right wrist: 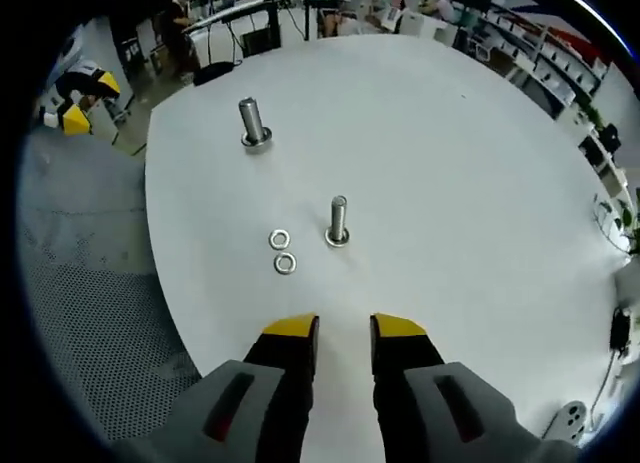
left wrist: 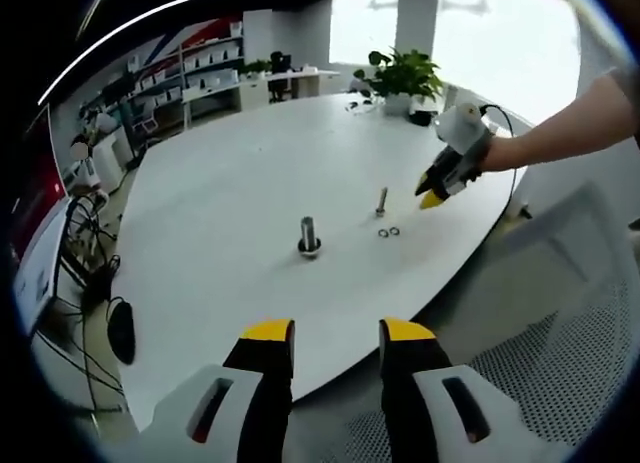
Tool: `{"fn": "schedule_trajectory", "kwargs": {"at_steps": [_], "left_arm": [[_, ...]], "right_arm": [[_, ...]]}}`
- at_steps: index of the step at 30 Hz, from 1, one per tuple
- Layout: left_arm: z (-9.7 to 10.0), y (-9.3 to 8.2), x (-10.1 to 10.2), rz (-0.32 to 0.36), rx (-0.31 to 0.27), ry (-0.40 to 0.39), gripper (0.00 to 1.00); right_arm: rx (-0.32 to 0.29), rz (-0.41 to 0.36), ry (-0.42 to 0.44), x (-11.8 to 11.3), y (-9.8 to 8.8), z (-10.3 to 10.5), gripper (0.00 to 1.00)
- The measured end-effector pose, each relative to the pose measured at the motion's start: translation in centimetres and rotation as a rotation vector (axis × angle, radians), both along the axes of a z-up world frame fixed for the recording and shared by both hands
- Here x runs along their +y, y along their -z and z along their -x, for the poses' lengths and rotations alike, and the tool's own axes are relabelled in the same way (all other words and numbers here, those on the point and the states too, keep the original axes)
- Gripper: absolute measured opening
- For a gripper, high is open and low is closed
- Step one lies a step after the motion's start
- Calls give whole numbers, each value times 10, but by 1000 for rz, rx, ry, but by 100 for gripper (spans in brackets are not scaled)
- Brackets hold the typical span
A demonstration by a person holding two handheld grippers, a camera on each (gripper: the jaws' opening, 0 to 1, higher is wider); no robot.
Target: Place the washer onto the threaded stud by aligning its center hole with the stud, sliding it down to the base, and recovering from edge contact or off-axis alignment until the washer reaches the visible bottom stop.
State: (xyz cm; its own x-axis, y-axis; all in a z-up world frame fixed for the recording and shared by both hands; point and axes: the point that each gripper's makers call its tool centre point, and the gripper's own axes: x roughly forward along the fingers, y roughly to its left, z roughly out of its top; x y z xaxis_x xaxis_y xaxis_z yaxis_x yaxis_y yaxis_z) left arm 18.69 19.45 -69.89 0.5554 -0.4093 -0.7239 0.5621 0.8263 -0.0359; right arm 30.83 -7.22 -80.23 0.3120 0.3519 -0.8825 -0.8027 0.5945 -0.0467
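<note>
Two threaded studs stand upright on the white round table [left wrist: 230, 183]: a thin one [right wrist: 338, 221] [left wrist: 381, 201] and a thicker one [right wrist: 252, 123] [left wrist: 308, 235] farther along. Two small washers [right wrist: 279, 239] [right wrist: 285, 263] lie flat just left of the thin stud; in the left gripper view they are a pair of washers [left wrist: 389, 232] below it. My right gripper [right wrist: 343, 328] [left wrist: 432, 193] hovers open and empty just short of the washers. Off the table's near edge, my left gripper [left wrist: 335, 333] [right wrist: 70, 103] is held back, open and empty.
A potted plant [left wrist: 400, 78] and a dark object with a cable [right wrist: 620, 328] sit at the table's far rim. A mesh chair [left wrist: 560, 363] is beside my left gripper. Shelves, desks and floor cables [left wrist: 90, 283] surround the table.
</note>
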Motion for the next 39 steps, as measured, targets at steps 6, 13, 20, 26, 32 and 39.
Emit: {"fn": "schedule_trajectory", "kwargs": {"at_steps": [6, 13, 20, 26, 32, 39], "left_arm": [[-2, -3, 0, 29, -2, -7, 32], [0, -1, -1, 24, 10, 6, 31], [0, -1, 1, 25, 10, -1, 31], [-1, -1, 1, 25, 4, -1, 31], [1, -1, -1, 22, 6, 11, 30], [-1, -2, 0, 30, 2, -1, 30]], "right_arm": [[-3, -38, 14, 11, 0, 1, 23], [11, -38, -18, 26, 8, 7, 24], [33, -26, -45, 35, 17, 11, 24], [36, -19, -66, 43, 17, 9, 24], [46, -4, -93, 49, 21, 11, 24], [50, 1, -98, 48, 22, 9, 24]]}}
